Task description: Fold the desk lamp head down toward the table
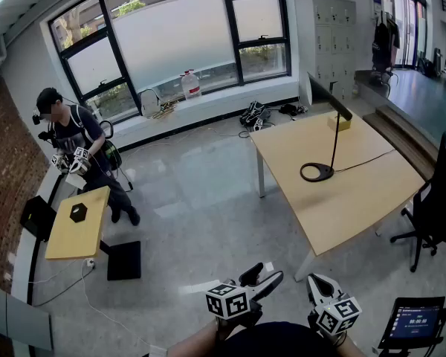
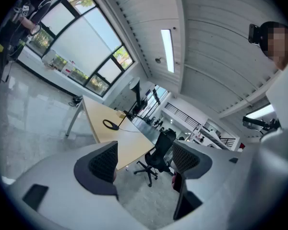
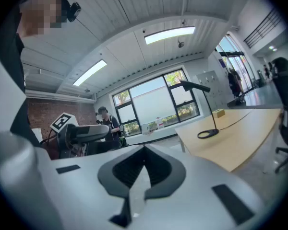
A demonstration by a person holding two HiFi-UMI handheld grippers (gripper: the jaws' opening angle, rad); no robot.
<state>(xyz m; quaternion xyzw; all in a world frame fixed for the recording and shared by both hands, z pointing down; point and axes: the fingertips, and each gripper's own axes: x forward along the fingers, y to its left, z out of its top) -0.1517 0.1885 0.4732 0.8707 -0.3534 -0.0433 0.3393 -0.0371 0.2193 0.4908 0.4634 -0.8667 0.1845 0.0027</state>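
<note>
Judging from the head view, none of the fold is done: the lamp (image 1: 331,97) stands upright on the table (image 1: 357,207), its head raised at a slant and untouched. The left gripper (image 1: 264,281) and right gripper (image 1: 320,285) are held low at the frame's bottom edge, well apart from the lamp, with open floor between.

From the left gripper view, its jaws are spread wide with nothing between them. The lamp (image 2: 114,127) is seen far beyond, above and left of them.

From the right gripper view, its jaws are pressed together and empty. The lamp (image 3: 194,86) is seen far off at upper right, head up. The approach, the contact and the fold itself are all left to do.
</note>
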